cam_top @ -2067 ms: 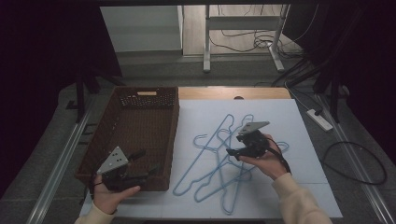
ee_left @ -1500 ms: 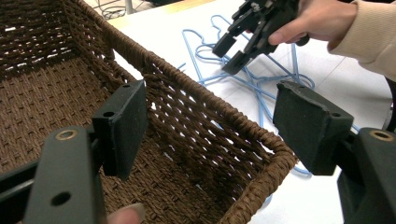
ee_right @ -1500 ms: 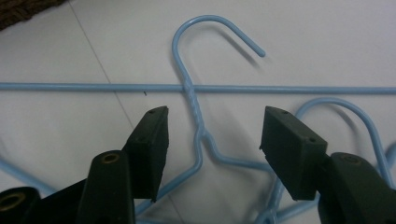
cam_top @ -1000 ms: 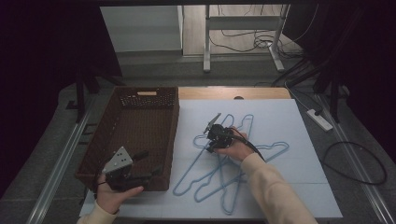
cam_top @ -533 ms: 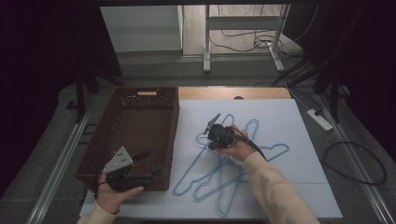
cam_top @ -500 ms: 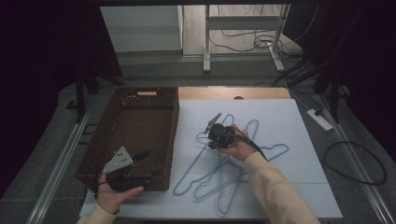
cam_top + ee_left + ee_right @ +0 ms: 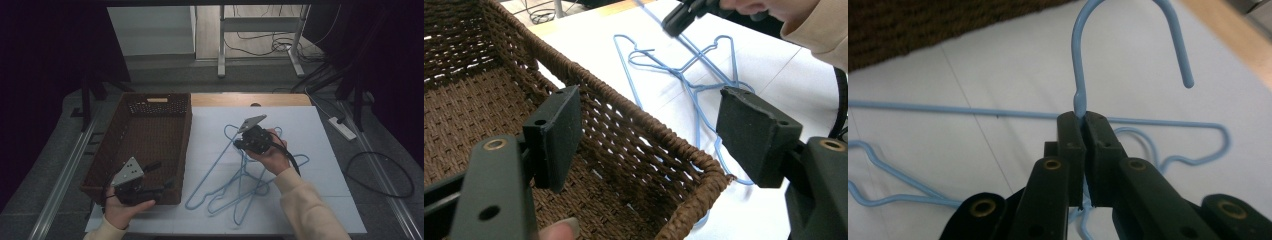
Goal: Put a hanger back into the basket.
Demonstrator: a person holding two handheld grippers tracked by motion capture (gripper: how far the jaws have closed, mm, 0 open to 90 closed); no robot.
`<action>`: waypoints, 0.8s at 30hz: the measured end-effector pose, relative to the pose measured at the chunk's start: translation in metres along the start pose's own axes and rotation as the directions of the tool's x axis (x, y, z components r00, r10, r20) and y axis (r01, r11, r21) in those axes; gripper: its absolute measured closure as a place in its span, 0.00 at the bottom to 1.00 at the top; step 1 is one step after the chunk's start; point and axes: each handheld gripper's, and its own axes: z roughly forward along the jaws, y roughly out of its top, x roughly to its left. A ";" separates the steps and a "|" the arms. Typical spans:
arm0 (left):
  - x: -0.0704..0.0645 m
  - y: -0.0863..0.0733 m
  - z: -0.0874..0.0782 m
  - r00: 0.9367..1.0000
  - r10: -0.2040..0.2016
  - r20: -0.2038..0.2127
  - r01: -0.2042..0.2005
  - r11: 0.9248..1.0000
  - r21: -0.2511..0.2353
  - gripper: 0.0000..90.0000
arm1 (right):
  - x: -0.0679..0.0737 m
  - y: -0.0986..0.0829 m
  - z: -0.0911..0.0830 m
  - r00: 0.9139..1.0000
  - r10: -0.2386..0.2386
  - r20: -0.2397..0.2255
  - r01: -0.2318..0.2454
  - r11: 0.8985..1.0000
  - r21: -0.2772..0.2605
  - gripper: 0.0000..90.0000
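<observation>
The right claw (image 7: 1083, 117) is clamped tight on the neck of a blue wire hanger (image 7: 1083, 75), just below its hook, which curls up past the jaw tips in the right gripper view; in the high view this claw (image 7: 245, 141) sits over the tangle of hangers on the white sheet of the worktop (image 7: 325, 165), a little to the right of the wicker basket (image 7: 186, 150). The gripped hanger looks barely raised, if at all, its lower frame lost among the others. The rest of the blue hangers (image 7: 235, 192) lie overlapped on the sheet, spreading from the middle toward the person's near edge. The left claw (image 7: 644, 130) stands wide apart and holds nothing, poised over the basket's near corner, one pad inside the rim and one outside; in the high view it (image 7: 162, 175) rests at that corner in the person's left hand. The basket floor that shows is bare weave, with no hanger in it. So I judge the work at its start: one hanger is secured, none is stowed, and the lift, the carry to the basket and the remaining hangers are all yet to come.
</observation>
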 end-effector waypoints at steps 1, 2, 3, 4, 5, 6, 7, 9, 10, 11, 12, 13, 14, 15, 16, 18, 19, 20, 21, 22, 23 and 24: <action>-0.001 0.001 0.000 1.000 0.001 0.001 -0.001 1.000 -0.001 0.30 | -0.001 0.000 -0.005 1.000 0.010 0.007 -0.010 1.000 -0.016 0.97; -0.001 0.001 0.001 1.000 0.003 0.002 -0.003 1.000 -0.001 0.30 | -0.001 -0.001 -0.010 1.000 0.017 0.011 -0.016 0.999 -0.035 0.97; -0.002 0.002 0.001 1.000 0.005 0.004 -0.005 1.000 0.000 0.30 | -0.002 -0.001 -0.015 1.000 0.028 0.013 -0.027 0.998 -0.050 0.97; -0.003 0.003 0.001 1.000 0.006 0.007 -0.006 1.000 0.000 0.30 | -0.002 -0.002 -0.020 0.999 0.041 0.020 -0.040 0.997 -0.066 0.97; -0.004 0.004 0.002 1.000 0.007 0.009 -0.007 1.000 0.000 0.30 | -0.002 -0.002 -0.024 0.999 0.044 0.026 -0.042 0.996 -0.080 0.97; -0.005 0.005 0.002 1.000 0.008 0.013 -0.008 1.000 0.000 0.30 | -0.002 -0.003 -0.028 0.998 0.055 0.031 -0.051 0.994 -0.093 0.97; -0.006 0.006 0.002 1.000 0.009 0.015 -0.009 1.000 0.000 0.30 | -0.001 -0.004 -0.031 0.997 0.062 0.036 -0.058 0.993 -0.106 0.97; -0.007 0.008 0.003 1.000 0.009 0.018 -0.009 1.000 0.002 0.30 | 0.000 -0.005 -0.035 0.997 0.071 0.040 -0.066 0.991 -0.119 0.97; -0.009 0.010 0.003 1.000 0.008 0.022 -0.008 1.000 0.006 0.30 | 0.000 -0.005 -0.038 0.996 0.077 0.043 -0.070 0.989 -0.131 0.97; -0.011 0.013 0.005 1.000 0.004 0.028 -0.005 1.000 0.011 0.30 | 0.002 -0.007 -0.041 0.995 0.083 0.047 -0.076 0.987 -0.141 0.97; -0.012 0.014 0.006 1.000 0.004 0.031 -0.004 1.000 0.017 0.30 | 0.003 -0.008 -0.045 0.995 0.090 0.052 -0.081 0.985 -0.155 0.97; -0.013 0.017 0.008 0.999 -0.001 0.038 0.000 1.000 0.027 0.30 | 0.005 -0.009 -0.048 0.994 0.095 0.057 -0.085 0.983 -0.161 0.97; -0.014 0.019 0.010 0.999 -0.003 0.042 0.001 0.999 0.032 0.30 | 0.006 -0.010 -0.051 0.993 0.103 0.062 -0.091 0.981 -0.174 0.97; -0.015 0.020 0.011 0.999 -0.005 0.045 0.003 0.999 0.035 0.30 | 0.008 -0.011 -0.053 0.992 0.110 0.063 -0.097 0.979 -0.181 0.97; -0.016 0.022 0.013 0.999 -0.006 0.049 0.004 0.999 0.038 0.30 | 0.009 -0.012 -0.055 0.991 0.115 0.063 -0.101 0.976 -0.191 0.97; -0.018 0.025 0.015 0.998 -0.010 0.056 0.007 0.999 0.046 0.30 | 0.011 -0.013 -0.059 0.990 0.123 0.069 -0.106 0.973 -0.205 0.97; -0.019 0.026 0.017 0.998 -0.011 0.060 0.008 0.999 0.050 0.30 | 0.012 -0.013 -0.061 0.990 0.125 0.071 -0.108 0.972 -0.207 0.97; -0.021 0.028 0.018 0.998 -0.014 0.064 0.011 0.998 0.055 0.30 | 0.013 -0.013 -0.062 0.989 0.129 0.072 -0.111 0.971 -0.212 0.97; -0.022 0.030 0.020 0.998 -0.018 0.068 0.013 0.998 0.060 0.30 | 0.014 -0.014 -0.064 0.988 0.132 0.076 -0.113 0.970 -0.215 0.97; -0.022 0.030 0.020 0.998 -0.018 0.068 0.013 0.998 0.060 0.30 | 0.015 -0.014 -0.065 0.988 0.135 0.079 -0.115 0.968 -0.221 0.97; -0.024 0.032 0.022 0.997 -0.019 0.072 0.015 0.998 0.065 0.30 | 0.016 -0.014 -0.067 0.987 0.140 0.082 -0.118 0.968 -0.223 0.97; -0.028 0.036 0.026 0.996 -0.023 0.081 0.017 0.997 0.076 0.30 | 0.017 -0.014 -0.067 0.986 0.145 0.083 -0.123 0.966 -0.229 0.97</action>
